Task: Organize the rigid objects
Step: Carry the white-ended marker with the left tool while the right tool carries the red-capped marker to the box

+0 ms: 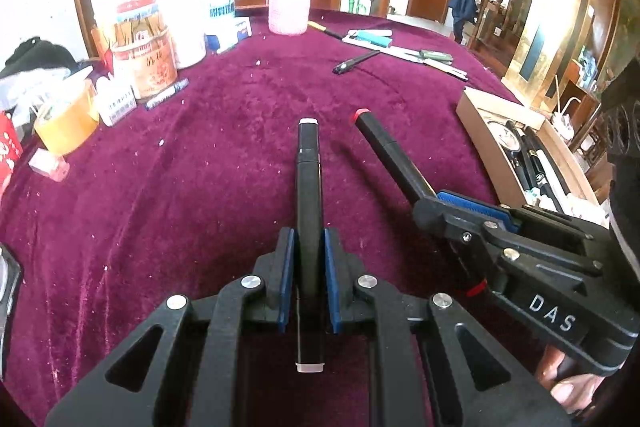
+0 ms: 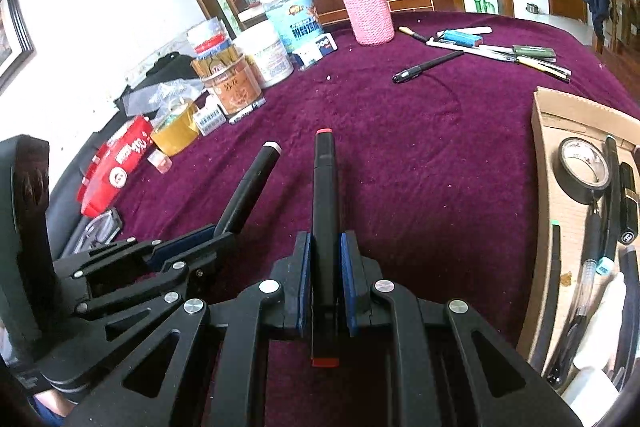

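My left gripper is shut on a black marker with white end caps, held above the purple tablecloth; it also shows in the right wrist view. My right gripper is shut on a black marker with red end caps, which also shows in the left wrist view. The right gripper is to the right of the left one. A cardboard box at the right holds black tape, pens and markers. A black pen lies farther ahead on the cloth.
A pink knitted holder stands at the far side. Jars, tubs and a yellow tape roll crowd the left edge. Several pens, a blue lighter and a green knife lie far right. A red box is at the left.
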